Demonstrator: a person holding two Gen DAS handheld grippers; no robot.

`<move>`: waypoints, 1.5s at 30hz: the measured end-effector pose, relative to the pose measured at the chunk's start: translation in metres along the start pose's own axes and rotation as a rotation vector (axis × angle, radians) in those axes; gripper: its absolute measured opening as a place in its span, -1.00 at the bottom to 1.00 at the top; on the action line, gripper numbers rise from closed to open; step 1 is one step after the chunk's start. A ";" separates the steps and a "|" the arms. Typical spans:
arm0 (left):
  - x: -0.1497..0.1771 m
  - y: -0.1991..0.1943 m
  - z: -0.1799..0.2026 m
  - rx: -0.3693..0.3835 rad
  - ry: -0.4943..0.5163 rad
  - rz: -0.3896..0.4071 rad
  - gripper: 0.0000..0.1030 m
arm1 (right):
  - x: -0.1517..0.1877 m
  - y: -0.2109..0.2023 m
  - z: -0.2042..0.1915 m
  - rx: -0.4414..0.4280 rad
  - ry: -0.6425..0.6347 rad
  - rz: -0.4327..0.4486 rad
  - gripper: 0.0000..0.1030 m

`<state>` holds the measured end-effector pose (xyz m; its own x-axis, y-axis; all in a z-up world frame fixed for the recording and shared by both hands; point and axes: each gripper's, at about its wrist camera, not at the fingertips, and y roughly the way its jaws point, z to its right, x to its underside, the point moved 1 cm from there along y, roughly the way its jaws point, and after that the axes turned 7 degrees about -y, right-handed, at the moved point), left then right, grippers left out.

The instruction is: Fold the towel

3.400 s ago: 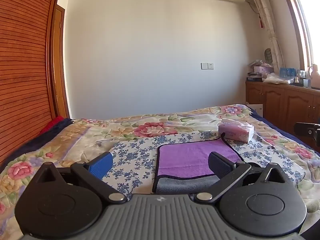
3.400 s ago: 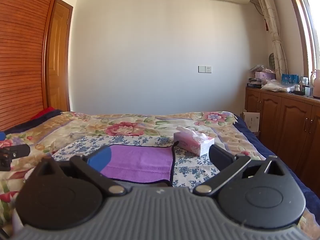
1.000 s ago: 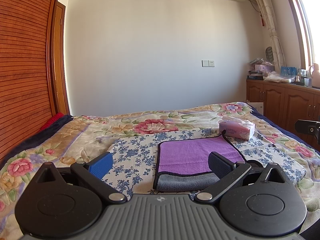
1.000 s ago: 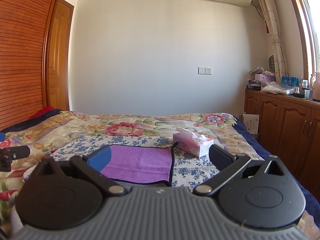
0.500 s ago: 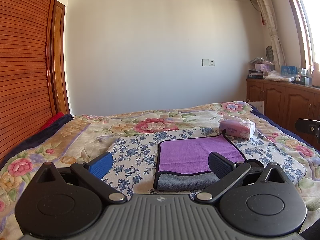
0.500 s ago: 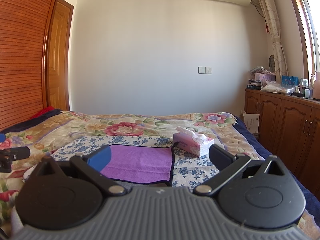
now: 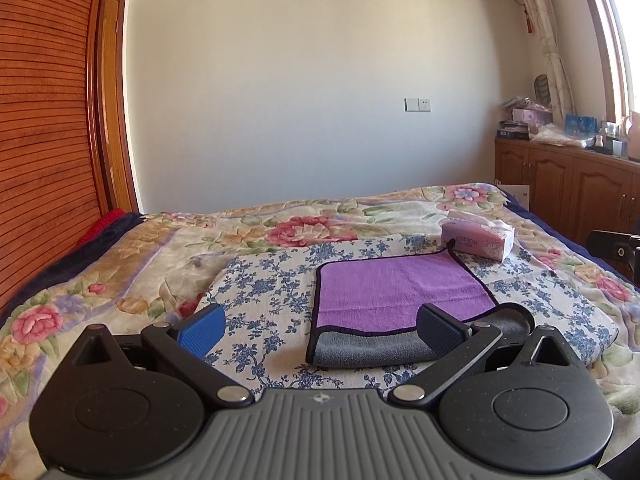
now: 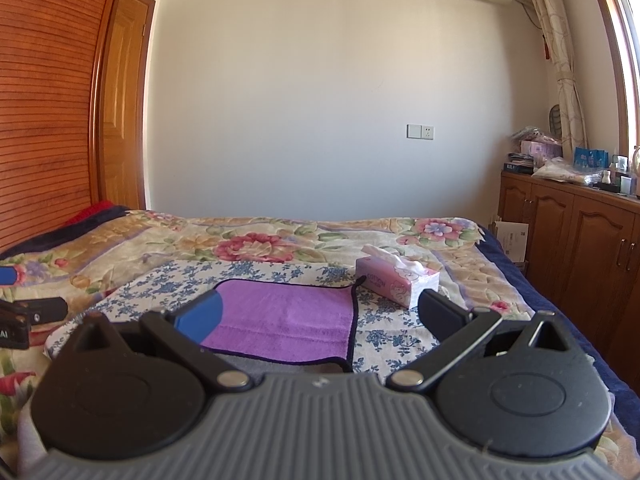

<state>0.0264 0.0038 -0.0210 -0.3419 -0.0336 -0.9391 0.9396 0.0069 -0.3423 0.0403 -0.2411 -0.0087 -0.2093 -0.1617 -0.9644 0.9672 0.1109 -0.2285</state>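
A purple towel [image 7: 396, 294] with a dark border and grey underside lies folded on a blue-flowered cloth [image 7: 264, 292] on the bed; a grey layer shows along its near edge. It also shows in the right wrist view [image 8: 288, 318]. My left gripper [image 7: 320, 330] is open and empty, held above the bed just short of the towel's near edge. My right gripper [image 8: 320, 314] is open and empty, also just short of the near edge, towards the towel's right side.
A pink tissue box [image 7: 478, 240] stands at the towel's far right corner, also in the right wrist view [image 8: 398, 280]. Wooden cabinets [image 8: 576, 240] run along the right. A slatted wooden wardrobe [image 7: 44, 152] and door stand on the left.
Both grippers have hardly moved; the left view has shifted slightly. The towel lies as before and both grippers stay open.
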 end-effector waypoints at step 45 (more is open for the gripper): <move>-0.006 0.118 -0.012 0.072 0.007 -0.182 0.90 | 0.011 0.099 -0.002 -0.144 -0.047 -0.204 1.00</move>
<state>0.1386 0.0165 -0.0562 -0.5062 -0.0203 -0.8622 0.8610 -0.0698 -0.5038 0.1332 -0.2297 -0.0426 -0.3877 -0.2399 -0.8900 0.8745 0.2095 -0.4374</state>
